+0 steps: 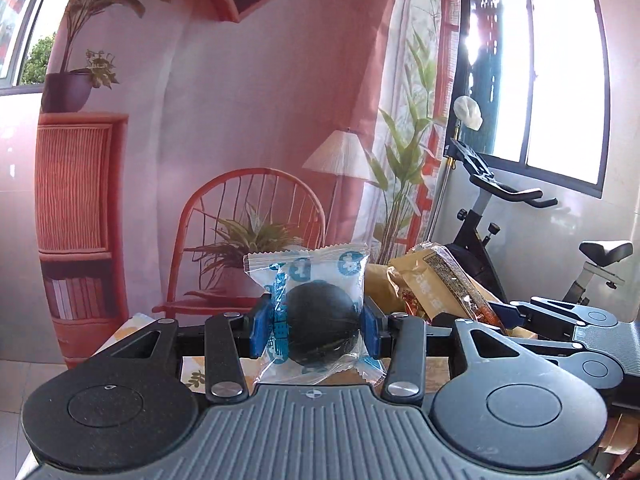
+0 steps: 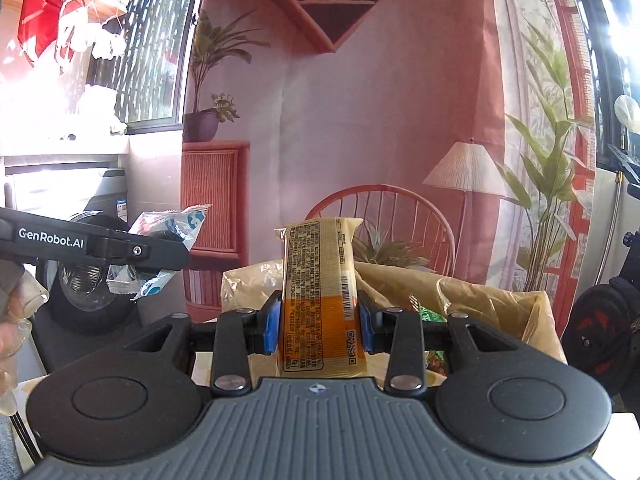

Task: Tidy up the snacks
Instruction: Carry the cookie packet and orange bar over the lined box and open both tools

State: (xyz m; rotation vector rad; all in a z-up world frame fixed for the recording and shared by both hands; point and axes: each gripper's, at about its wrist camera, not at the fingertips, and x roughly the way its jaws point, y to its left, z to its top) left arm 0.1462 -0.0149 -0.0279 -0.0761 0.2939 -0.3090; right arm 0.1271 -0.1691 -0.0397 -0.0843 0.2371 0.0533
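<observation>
Gripping one snack each: left claw (image 1: 316,326) a black-ball packet (image 1: 316,312), right claw (image 2: 318,326) a yellow bar (image 2: 320,300).

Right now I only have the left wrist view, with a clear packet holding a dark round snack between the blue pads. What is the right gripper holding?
Observer: The right gripper is shut on a tall yellow-and-orange printed snack packet, upright between its pads.
Operator: Anything beneath it?
Observer: A crinkled tan plastic bag sits behind and below it; something green shows inside.
Operator: What is behind my left gripper?
Observer: A hand in a clear glove shows at the frame's left edge, beneath the body of the left gripper, which is shut on your clear packet.
</observation>
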